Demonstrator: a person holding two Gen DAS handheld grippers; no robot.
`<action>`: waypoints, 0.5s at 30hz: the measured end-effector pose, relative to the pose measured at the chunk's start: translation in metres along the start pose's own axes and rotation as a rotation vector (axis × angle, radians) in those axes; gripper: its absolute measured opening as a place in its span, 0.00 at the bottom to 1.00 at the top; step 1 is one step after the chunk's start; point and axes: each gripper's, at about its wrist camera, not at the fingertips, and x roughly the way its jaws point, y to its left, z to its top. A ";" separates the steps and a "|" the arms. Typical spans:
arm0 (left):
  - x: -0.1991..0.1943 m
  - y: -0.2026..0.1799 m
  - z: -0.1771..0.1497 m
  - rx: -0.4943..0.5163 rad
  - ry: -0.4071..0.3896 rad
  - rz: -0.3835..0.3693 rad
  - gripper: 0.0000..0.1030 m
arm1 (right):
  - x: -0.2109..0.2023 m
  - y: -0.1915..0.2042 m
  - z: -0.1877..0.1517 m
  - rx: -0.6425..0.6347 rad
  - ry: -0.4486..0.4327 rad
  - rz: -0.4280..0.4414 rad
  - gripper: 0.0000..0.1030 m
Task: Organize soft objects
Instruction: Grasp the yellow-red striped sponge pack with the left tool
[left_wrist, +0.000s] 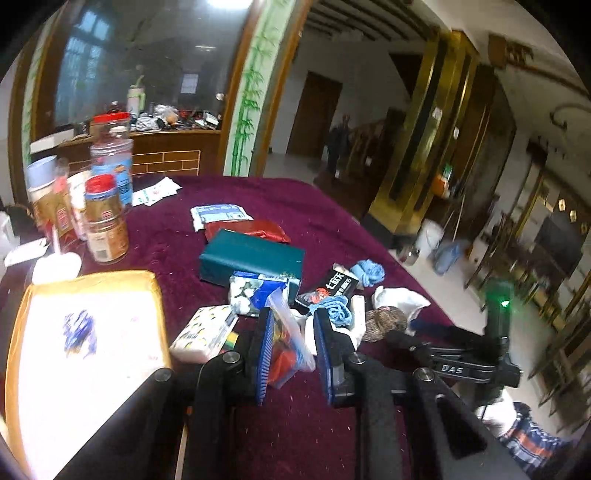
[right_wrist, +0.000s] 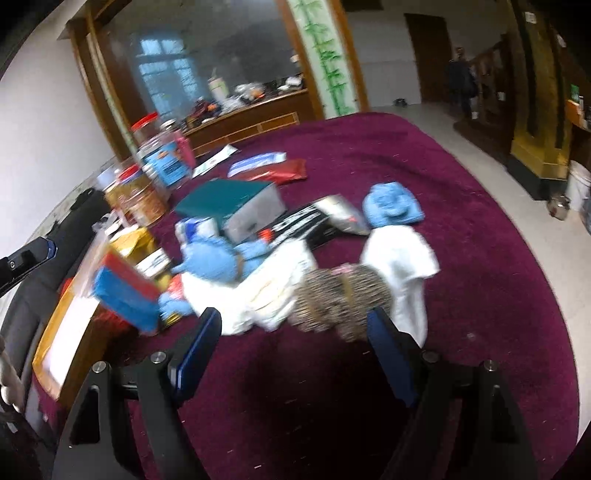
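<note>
The left gripper (left_wrist: 291, 354) is pinching a clear zip bag (left_wrist: 286, 347) with red and orange contents, its blue pads pressing on the bag from both sides above the maroon tablecloth (left_wrist: 314, 206). Only the left wrist view is showing this grip from close up; in the right wrist view the same bag is appearing as a blurred blue and red shape (right_wrist: 125, 291) at the left, with the tool behind it mostly cut off.

The right gripper (right_wrist: 295, 332) is hanging with its jaws wide and nothing between them, pointing at a brown speckled bundle (right_wrist: 341, 295) lying just ahead of its fingertips. The right wrist view is also showing a white cloth (right_wrist: 400, 258) touching the bundle on its right, a rolled blue cloth (right_wrist: 391, 205) beyond that, and a second blue cloth (right_wrist: 214, 258) lying on a crumpled white one (right_wrist: 273, 291).

The left wrist view is taking in a gold-rimmed tray (left_wrist: 88, 284) with a white floor at the near left, holding a small blue and white item (left_wrist: 79, 330), too blurred to name. A tissue pack (left_wrist: 205, 332) is lying beside the tray. Farther back a dark green box (left_wrist: 253, 258), a red packet (left_wrist: 251, 229) and several red-lidded jars (left_wrist: 107, 218) are crowding the table, and a black packet (left_wrist: 332, 286) is lying among the cloths.
</note>
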 end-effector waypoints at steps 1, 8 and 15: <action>-0.006 0.004 -0.001 -0.013 -0.009 -0.006 0.22 | 0.001 0.007 0.000 -0.019 0.013 0.006 0.78; -0.003 0.016 -0.028 -0.016 0.048 0.041 0.51 | 0.007 0.045 0.000 -0.107 0.041 0.006 0.78; 0.040 0.005 -0.039 -0.025 0.075 0.165 0.75 | -0.002 0.027 -0.002 -0.036 0.052 -0.006 0.78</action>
